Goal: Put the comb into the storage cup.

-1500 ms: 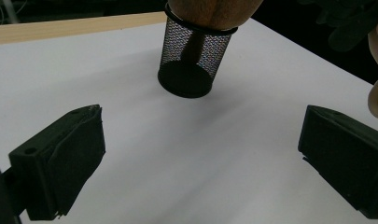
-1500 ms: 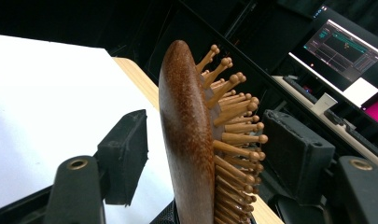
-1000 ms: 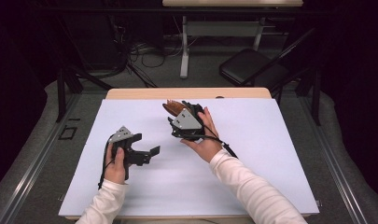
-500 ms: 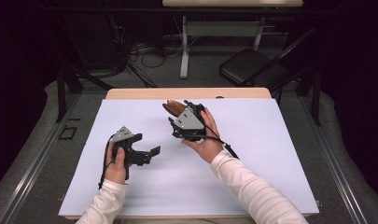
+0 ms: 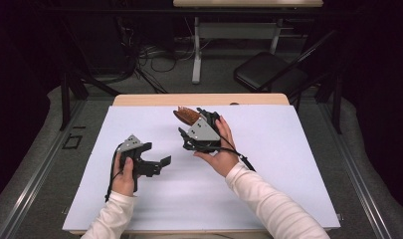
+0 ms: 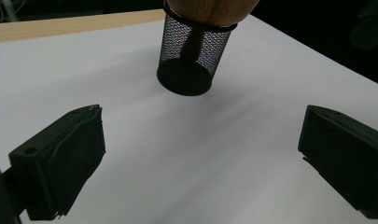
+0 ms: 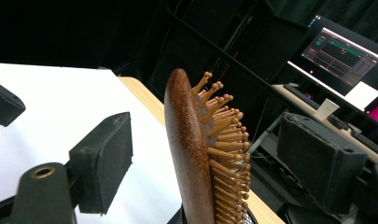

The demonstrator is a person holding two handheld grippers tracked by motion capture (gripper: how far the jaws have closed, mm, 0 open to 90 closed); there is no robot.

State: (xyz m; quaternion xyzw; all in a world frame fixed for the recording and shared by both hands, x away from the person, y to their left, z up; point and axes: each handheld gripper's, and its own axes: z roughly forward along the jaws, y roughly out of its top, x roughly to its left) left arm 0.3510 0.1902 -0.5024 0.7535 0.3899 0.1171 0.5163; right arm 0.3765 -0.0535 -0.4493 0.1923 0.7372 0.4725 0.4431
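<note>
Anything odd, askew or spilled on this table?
Nothing spilled or damaged. The wooden hairbrush stands handle-down in the black mesh cup, its head sticking out above the rim. The right claw sits around the head, its jaws just opening, pads clear of it. The left claw is open over the bare white mat.
</note>
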